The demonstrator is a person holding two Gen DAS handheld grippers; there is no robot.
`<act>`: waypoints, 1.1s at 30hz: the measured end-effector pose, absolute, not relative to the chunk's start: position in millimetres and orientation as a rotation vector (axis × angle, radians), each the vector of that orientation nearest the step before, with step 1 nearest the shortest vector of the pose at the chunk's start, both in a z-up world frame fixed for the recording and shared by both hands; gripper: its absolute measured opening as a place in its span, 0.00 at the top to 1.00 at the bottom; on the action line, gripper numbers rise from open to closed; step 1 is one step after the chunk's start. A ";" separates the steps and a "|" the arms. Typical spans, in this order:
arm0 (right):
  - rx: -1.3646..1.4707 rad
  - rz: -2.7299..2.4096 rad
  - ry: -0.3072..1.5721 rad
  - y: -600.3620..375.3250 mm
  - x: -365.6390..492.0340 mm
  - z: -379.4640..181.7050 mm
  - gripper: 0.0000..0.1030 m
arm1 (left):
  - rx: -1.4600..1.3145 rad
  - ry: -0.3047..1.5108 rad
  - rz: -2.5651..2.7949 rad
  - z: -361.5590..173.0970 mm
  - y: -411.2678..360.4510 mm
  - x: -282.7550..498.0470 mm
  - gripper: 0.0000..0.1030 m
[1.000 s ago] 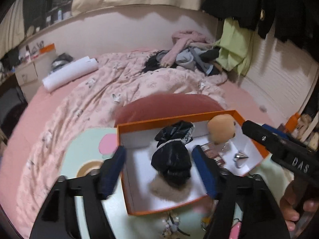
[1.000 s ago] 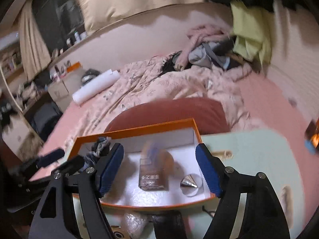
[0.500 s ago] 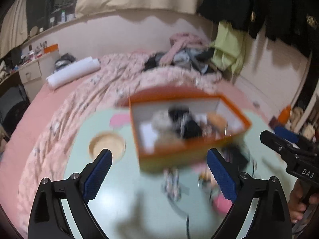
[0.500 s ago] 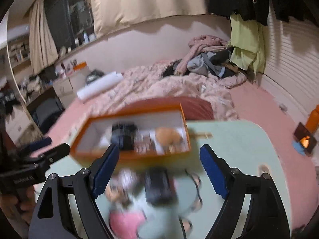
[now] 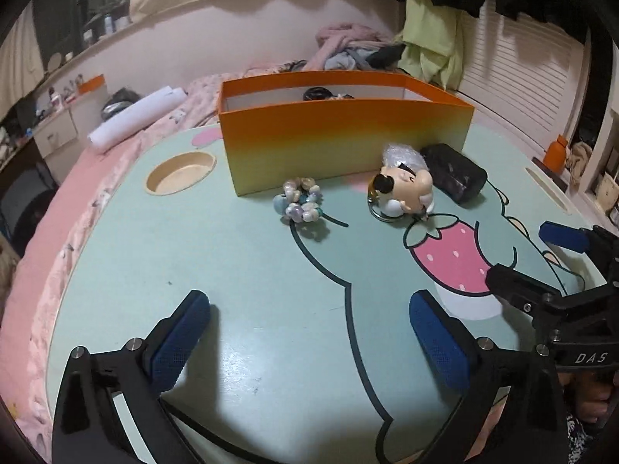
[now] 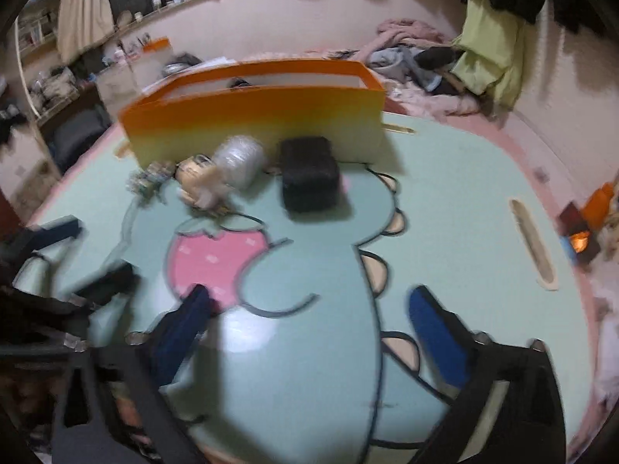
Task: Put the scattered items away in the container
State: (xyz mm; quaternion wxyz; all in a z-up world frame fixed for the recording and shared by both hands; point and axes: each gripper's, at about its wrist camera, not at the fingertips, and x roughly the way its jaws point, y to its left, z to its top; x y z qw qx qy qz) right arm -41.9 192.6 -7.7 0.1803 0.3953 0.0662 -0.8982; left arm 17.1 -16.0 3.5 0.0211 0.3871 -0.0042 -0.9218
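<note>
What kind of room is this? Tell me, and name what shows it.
Most likely a bedroom. A bed with a pink quilt and a heap of clothes lies behind the small cartoon-printed table, more clothes hang by the wall, and a cluttered dresser stands beside the bed.

Ahead of my jaws, the box (image 5: pixel 348 143) stands farthest — the bead bracelet (image 5: pixel 300 203), figurine keychain (image 5: pixel 404 191) and pouch (image 5: pixel 452 172) lie before it.

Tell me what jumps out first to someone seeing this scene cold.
The tall orange box standing at the far side of the mint cartoon table. Right in front of it lie a bead bracelet, a cartoon figure keychain and a dark pouch, with both open grippers low in the foreground.
</note>
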 end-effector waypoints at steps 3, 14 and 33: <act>1.088 -2.538 0.192 194.8 -40.6 -8.2 0.00 | 1.180 -0.017 -2.874 2.7 -13.7 17.8 0.00; 1.062 -2.537 0.193 195.7 -40.2 -11.5 0.00 | 1.168 -0.023 -2.887 1.2 -11.6 17.5 0.00; 1.086 -2.538 0.216 194.0 -45.9 -7.9 0.00 | 1.166 -0.020 -2.890 2.1 -10.8 17.1 0.00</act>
